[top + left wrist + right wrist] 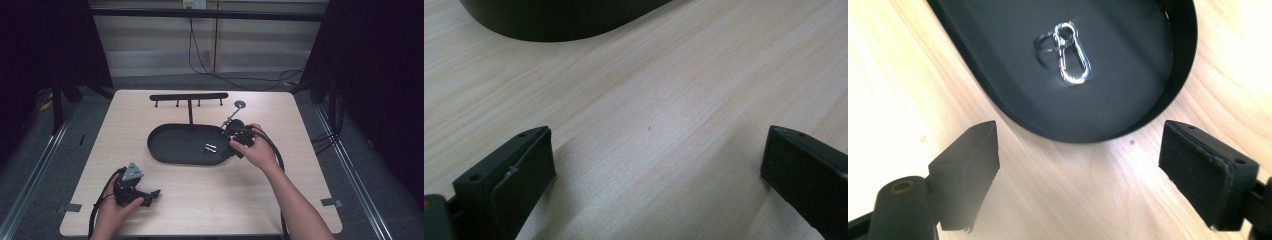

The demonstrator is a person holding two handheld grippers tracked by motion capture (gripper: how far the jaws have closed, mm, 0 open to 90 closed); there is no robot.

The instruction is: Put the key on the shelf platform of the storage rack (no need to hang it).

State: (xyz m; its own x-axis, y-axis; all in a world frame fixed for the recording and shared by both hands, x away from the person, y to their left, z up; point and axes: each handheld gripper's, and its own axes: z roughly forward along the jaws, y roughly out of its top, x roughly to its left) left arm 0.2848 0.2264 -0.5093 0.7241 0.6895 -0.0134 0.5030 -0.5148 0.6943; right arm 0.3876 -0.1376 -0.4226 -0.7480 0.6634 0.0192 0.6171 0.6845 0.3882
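The left tool (150,196) rests on the desk (200,200) at the near left, its jaws apart and bare; its own view adds the pale wood grain between them. Farther right, the right tool (236,139) hovers at the right end of the oval black tray (165,150), jaws wide apart with nothing between them. Its view shows a shiny metal carabiner (1070,55) with a ring, lying on the tray's smooth matte floor.
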